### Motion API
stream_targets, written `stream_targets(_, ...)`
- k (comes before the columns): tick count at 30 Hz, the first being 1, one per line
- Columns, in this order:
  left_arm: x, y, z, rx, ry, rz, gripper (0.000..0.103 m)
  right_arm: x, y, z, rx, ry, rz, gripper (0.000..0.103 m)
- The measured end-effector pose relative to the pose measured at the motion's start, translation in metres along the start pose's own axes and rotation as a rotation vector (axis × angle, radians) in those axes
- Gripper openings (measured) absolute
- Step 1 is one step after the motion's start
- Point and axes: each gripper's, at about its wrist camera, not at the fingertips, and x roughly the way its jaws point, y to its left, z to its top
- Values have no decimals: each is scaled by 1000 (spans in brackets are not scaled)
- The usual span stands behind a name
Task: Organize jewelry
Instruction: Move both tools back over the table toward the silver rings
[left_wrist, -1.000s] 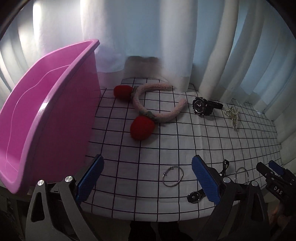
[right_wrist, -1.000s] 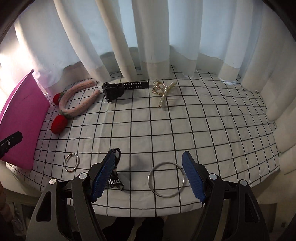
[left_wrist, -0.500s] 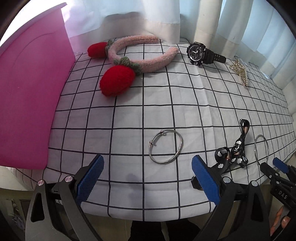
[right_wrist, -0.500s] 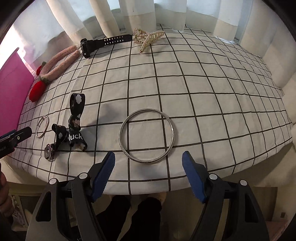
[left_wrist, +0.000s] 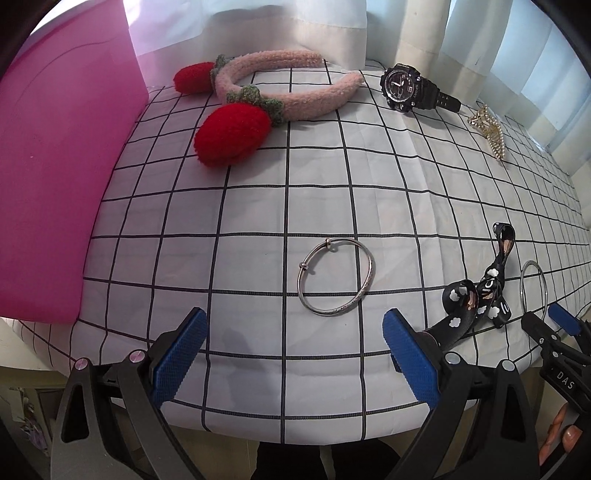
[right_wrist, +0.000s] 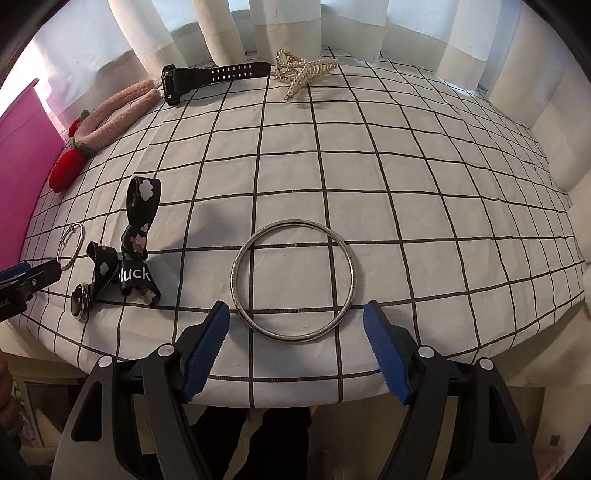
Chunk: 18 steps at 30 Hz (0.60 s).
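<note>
Presently, in the left wrist view, the left gripper (left_wrist: 293, 349) hangs over the near edge of the checked tablecloth (left_wrist: 388, 177) with its blue-padded jaws spread wide and nothing between them. A thin silver bangle (left_wrist: 336, 277) with two small beads on its rim lies flat on the cloth just beyond the jaws, untouched. A pink bin (left_wrist: 59, 177) stands at the left edge of the table. At the far side lie a fuzzy pink headband (left_wrist: 291, 90) with two red strawberry pom-poms, a black sports watch (left_wrist: 408, 88) to its right, and a pearl claw clip (left_wrist: 487, 127) further right. Near right, a black printed lanyard (left_wrist: 480, 295) lies beside a plain silver ring bangle (left_wrist: 533, 288), with the right gripper's tips just near it.

In the right wrist view, the right gripper (right_wrist: 295, 349) is likewise fully parted and empty, its pads level with the near rim of the plain ring bangle (right_wrist: 293, 278), apart from it. The lanyard (right_wrist: 135, 243), marked "luck", lies to the left with a metal clasp at its near end; the beaded bangle (right_wrist: 72, 245) is further left, the left gripper's tip (right_wrist: 26, 278) beside it. Headband (right_wrist: 118, 109), watch (right_wrist: 207, 77) and claw clip (right_wrist: 301, 72) line the far edge, and the pink bin (right_wrist: 24, 155) stands far left.
</note>
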Motion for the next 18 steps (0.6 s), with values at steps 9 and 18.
stream_targets(9,20,-6,10,-9,12,18,94,5,-3,3,-7,-14,-23,81)
stream_targets(18,25,-11,14,-5,-44,8,97,11,-6,6,-4,-45,-25,92)
